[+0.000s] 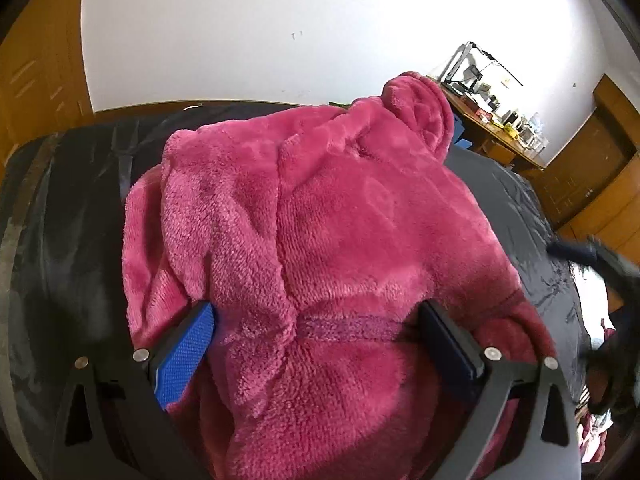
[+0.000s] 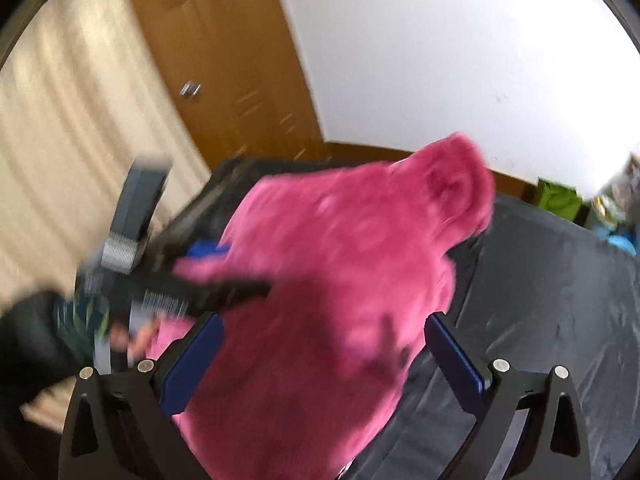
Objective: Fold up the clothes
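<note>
left wrist: close, looking down | right wrist: same | shared: pink fleece garment (image 1: 320, 240)

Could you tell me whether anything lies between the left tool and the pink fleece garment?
Nothing visible does. The pink fleece garment already bulges between the open fingers of the left tool, on the dark sheet. The right tool, also open, hovers over the same garment.

The right wrist view is motion-blurred: the pink fleece garment (image 2: 328, 280) between the right tool's fingers and the left tool (image 2: 208, 272) beyond them show no sharp edges. The garment's near end runs off the frame's bottom edge in both views.
</note>
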### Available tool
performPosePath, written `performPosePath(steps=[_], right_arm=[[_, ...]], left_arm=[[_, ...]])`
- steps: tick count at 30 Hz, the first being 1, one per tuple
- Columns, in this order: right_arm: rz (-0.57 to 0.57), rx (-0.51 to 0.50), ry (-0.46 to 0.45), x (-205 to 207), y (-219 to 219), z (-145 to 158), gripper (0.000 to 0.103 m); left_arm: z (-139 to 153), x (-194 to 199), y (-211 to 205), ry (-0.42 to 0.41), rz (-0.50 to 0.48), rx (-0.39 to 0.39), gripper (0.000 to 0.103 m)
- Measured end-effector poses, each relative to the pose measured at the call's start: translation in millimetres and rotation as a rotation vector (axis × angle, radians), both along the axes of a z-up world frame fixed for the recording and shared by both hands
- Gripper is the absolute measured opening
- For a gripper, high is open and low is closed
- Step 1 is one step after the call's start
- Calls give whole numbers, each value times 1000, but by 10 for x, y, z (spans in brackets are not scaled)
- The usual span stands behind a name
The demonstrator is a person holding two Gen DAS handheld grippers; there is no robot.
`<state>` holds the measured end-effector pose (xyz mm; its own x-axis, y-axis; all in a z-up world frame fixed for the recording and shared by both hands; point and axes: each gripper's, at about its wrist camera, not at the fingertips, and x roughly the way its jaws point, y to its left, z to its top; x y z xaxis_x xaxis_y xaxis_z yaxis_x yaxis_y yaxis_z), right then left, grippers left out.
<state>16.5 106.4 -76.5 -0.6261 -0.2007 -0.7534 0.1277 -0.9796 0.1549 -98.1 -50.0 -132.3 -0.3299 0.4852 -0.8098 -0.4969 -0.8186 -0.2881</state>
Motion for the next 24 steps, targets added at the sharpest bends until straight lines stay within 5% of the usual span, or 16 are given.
performPosePath(steps=[8,12,24], right_arm=[[-50,137,-103,-99,-356,-564,103],[-88,113,-105,-33,-317,-660,103],[-195,115,-48,592,-396,-226,103]], left_arm=[[-83,34,-20,33,-5,-28,100],[-98,63,-31,54,-12,-27,101],[355,320,-491,39,53,9,101]])
